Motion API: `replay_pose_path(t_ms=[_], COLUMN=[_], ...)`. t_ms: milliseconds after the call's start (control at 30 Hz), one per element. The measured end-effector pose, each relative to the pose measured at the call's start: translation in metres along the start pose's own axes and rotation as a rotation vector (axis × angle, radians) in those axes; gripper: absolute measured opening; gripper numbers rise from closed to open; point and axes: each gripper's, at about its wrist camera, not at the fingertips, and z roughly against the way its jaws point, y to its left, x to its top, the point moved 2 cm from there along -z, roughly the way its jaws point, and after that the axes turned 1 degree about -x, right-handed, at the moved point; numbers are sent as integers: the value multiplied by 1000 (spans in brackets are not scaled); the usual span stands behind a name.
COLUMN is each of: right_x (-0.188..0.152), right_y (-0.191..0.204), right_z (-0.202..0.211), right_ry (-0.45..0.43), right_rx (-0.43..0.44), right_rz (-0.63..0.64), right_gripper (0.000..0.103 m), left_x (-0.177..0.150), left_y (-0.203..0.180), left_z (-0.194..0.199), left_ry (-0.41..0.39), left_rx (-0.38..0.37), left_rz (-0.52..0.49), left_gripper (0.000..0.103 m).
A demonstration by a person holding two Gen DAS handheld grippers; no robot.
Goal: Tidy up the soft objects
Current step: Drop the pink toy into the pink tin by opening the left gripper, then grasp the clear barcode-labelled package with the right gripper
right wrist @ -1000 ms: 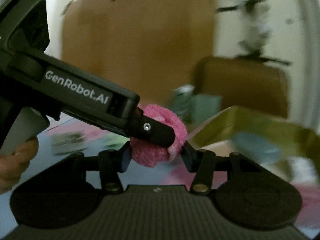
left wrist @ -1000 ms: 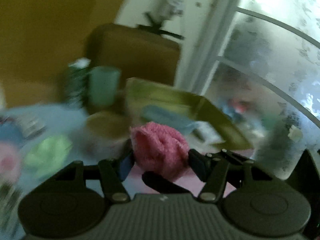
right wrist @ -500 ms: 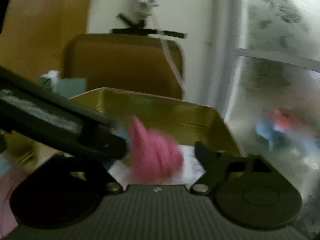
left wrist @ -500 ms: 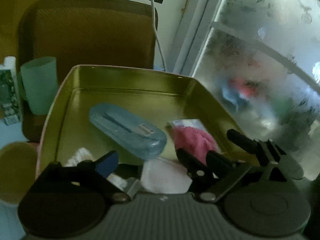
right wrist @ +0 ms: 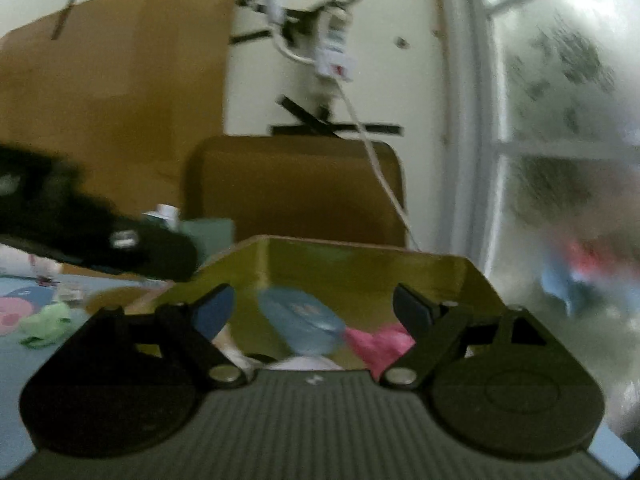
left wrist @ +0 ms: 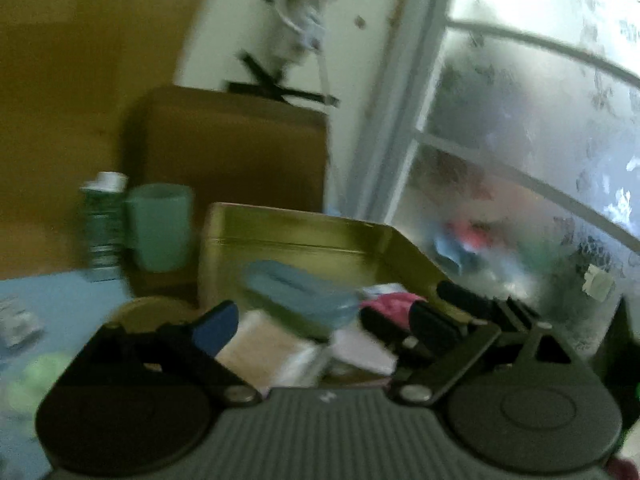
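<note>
A pink fluffy cloth lies in the gold tin box, right of a blue case and behind white folded cloths. My left gripper is open and empty, just above the box's near side. In the right wrist view the pink cloth lies in the same box beside the blue case. My right gripper is open and empty over the box. A green cloth lies on the blue mat at left.
A green cup and a small bottle stand left of the box, before a brown chair back. A frosted window is on the right. The other gripper's black body reaches in from the left.
Both grippers held the pink cloth together, carried it over the tin box and let it go. Both now stand open, drawn back a little, with the cloth lying in the box.
</note>
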Motion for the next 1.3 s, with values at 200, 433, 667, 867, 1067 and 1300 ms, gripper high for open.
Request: replay_pose_path(t_ms=[200,433,667,867,1067,1300], right_x=[19,32,15,1,26,7], right_y=[58,187,269,276,260,190], right_z=[-5,-67,-180,-202,-145,-16], right_ry=[55,218,496,581,461,363], right_rx=[244,537,459,464,515,517], right_rz=[5,95,179,183,107,144], right_gripper=[57,61,73,60,59,60], left_x=[-35,-77,-89,-95,-95,-92], left_y=[101,195,223,226,222,200], left_z=[95,151,153,160,168,149], left_ry=[-105,-143,-154,-178,-219,-145], left_rx=[272,544,489,440,341,90], left_rz=[96,280,382,402,412,371], left_gripper=[94,92,89,90,87,84])
